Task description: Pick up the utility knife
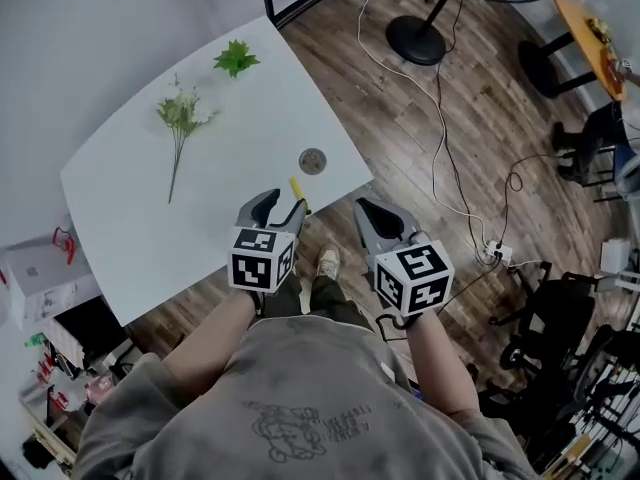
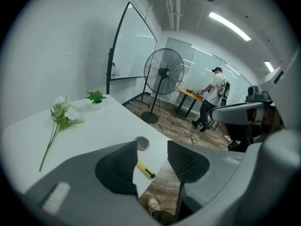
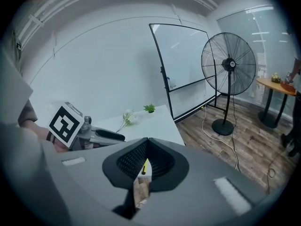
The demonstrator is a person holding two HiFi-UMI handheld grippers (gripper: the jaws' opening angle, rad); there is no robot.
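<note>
On the white table [image 1: 130, 208], head view: 1 yellow utility knife [image 1: 296, 188] at the near edge, 1 flower spray [image 1: 180, 118], 1 leaf sprig [image 1: 236, 59], 1 grommet [image 1: 313, 161]. Left gripper view: the left gripper [image 2: 151, 145] has its jaws apart and empty, with the knife's long axis slanting and its dark tip toward the edge. Right gripper view: the right gripper [image 3: 146, 142] has its jaws together, gripping nothing.

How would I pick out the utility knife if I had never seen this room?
Find the white table and follow its edge nearest the person. Between the round grey grommet and that edge lies the utility knife, a slim yellow stick with a dark tip, the only yellow thing there.
</note>
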